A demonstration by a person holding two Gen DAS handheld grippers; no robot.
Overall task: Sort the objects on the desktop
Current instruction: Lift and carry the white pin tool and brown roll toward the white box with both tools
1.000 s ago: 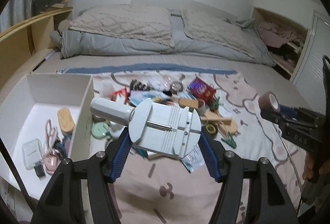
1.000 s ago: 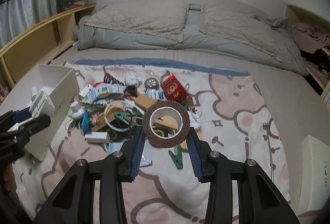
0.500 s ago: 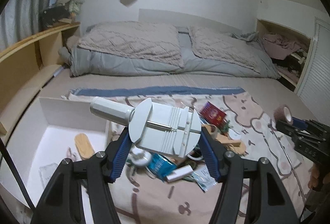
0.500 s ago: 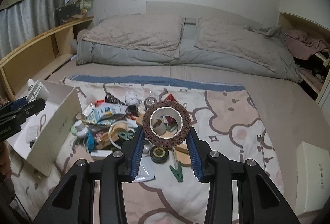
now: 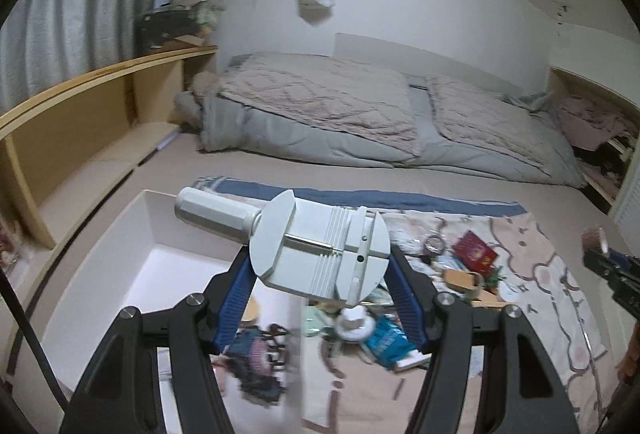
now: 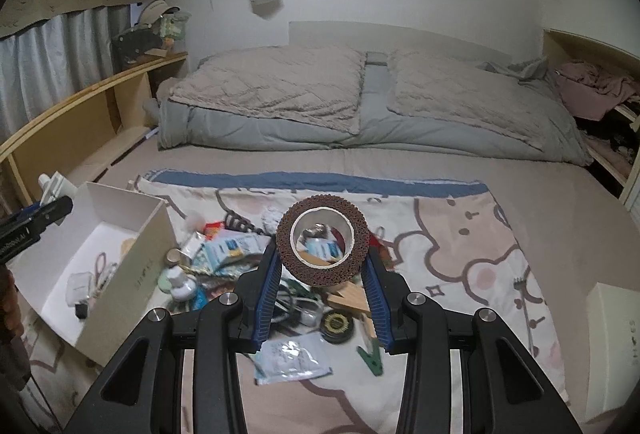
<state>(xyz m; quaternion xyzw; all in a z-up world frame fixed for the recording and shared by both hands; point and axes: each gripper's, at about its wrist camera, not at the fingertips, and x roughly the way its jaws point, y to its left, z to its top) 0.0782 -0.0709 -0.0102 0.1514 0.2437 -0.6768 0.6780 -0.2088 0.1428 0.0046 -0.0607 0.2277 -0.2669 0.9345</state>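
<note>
Tape roll (image 6: 322, 243), light and stiff, sits clamped across its rim by right gripper (image 6: 322, 288); left gripper (image 5: 319, 296) pinches rigid grey plastic tool (image 5: 318, 250) by its flat sides.

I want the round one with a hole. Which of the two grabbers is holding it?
The right gripper holds the brown ring-shaped tape roll; the left gripper holds a solid grey plastic tool.

Open box (image 6: 152, 276) left of clutter pile (image 6: 240, 258) (both on blanket (image 6: 460, 234))
</note>
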